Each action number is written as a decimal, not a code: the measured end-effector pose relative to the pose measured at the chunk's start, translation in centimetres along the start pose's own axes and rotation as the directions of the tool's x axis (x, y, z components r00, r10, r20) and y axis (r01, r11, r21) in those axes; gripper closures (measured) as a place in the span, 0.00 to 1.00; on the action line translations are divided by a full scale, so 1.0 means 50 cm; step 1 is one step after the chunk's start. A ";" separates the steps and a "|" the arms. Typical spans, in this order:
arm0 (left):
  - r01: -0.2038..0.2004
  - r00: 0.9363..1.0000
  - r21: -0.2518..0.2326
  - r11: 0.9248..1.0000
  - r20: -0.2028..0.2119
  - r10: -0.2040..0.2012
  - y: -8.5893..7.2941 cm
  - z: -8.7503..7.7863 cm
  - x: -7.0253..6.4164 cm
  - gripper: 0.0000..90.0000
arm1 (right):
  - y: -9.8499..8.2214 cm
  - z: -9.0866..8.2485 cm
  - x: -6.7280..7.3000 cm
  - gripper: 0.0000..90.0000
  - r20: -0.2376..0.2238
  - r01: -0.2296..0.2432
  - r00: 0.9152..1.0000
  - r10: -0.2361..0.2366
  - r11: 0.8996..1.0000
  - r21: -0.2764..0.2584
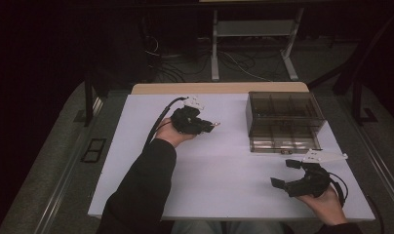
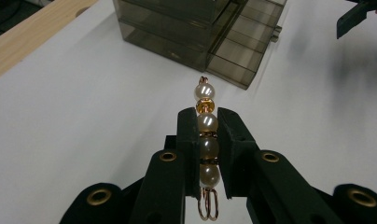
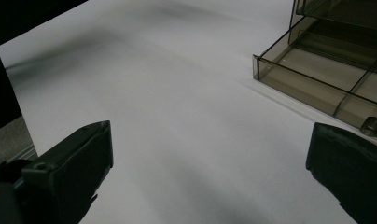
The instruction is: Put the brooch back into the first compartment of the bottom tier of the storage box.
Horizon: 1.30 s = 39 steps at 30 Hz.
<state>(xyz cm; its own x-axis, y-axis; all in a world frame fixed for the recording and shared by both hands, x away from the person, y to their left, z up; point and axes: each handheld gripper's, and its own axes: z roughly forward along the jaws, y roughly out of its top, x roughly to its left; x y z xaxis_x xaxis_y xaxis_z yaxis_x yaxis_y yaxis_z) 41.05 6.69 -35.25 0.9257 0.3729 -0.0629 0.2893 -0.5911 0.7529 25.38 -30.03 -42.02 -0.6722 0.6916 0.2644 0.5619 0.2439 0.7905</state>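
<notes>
A short string of cream pearls and gold beads (image 2: 206, 122) with a copper loop at each end is pinched lengthwise between the jaws of my left gripper (image 2: 207, 128). In the high view my left gripper (image 1: 208, 126) hovers over the white table left of centre, and the pearl string (image 1: 216, 125) pokes out toward the smoked plastic drawer box (image 1: 284, 113). The box's lowest drawer (image 1: 282, 144) is pulled out. My right gripper (image 1: 284, 173) stands open near the front right, just in front of that drawer, with nothing between its fingers (image 3: 74, 163).
The white table top (image 1: 219, 170) has a bare wooden strip (image 1: 219, 88) along its far edge. The open drawer (image 3: 326, 74) has several compartments and a small knob (image 3: 372, 125) on its front. Metal stand legs and cables lie on the floor beyond.
</notes>
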 end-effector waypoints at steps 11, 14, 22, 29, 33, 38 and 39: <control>-0.027 0.999 0.011 1.000 0.027 0.027 0.017 0.036 -0.013 0.88 | 0.000 -0.001 0.000 0.00 -0.001 0.003 1.000 -0.003 1.000 -0.002; -0.030 0.999 0.013 0.999 0.031 0.030 0.021 0.044 -0.015 0.88 | 0.000 -0.001 0.001 0.00 -0.001 0.006 1.000 -0.006 1.000 -0.002; -0.042 0.998 0.009 0.999 0.043 0.042 0.036 0.060 -0.024 0.88 | 0.000 -0.002 0.000 0.00 -0.003 0.006 1.000 -0.006 1.000 -0.003; -0.057 0.997 0.003 0.998 0.050 0.057 0.055 0.069 -0.030 0.88 | 0.000 -0.003 0.000 0.00 -0.002 0.009 1.000 -0.009 1.000 -0.007; -0.067 0.996 0.001 0.998 0.059 0.067 0.069 0.080 -0.036 0.88 | 0.000 -0.003 0.000 0.00 -0.003 0.010 1.000 -0.010 1.000 -0.008; -0.080 0.994 0.001 0.997 0.072 0.080 0.082 0.096 -0.045 0.88 | 0.001 -0.003 0.000 0.00 -0.004 0.008 1.000 -0.008 1.000 -0.008; -0.086 0.993 0.003 0.996 0.075 0.086 0.085 0.100 -0.046 0.88 | 0.001 -0.003 0.000 0.00 -0.005 0.005 1.000 -0.005 1.000 -0.008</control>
<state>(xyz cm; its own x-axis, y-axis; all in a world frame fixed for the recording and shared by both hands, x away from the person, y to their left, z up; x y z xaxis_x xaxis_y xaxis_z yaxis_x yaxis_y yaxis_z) 41.37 -0.24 -35.17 0.9628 0.2661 -0.0474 0.2092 -0.6228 0.7539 25.31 -30.12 -41.89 -0.6774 0.6869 0.2634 0.5549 0.2420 0.7960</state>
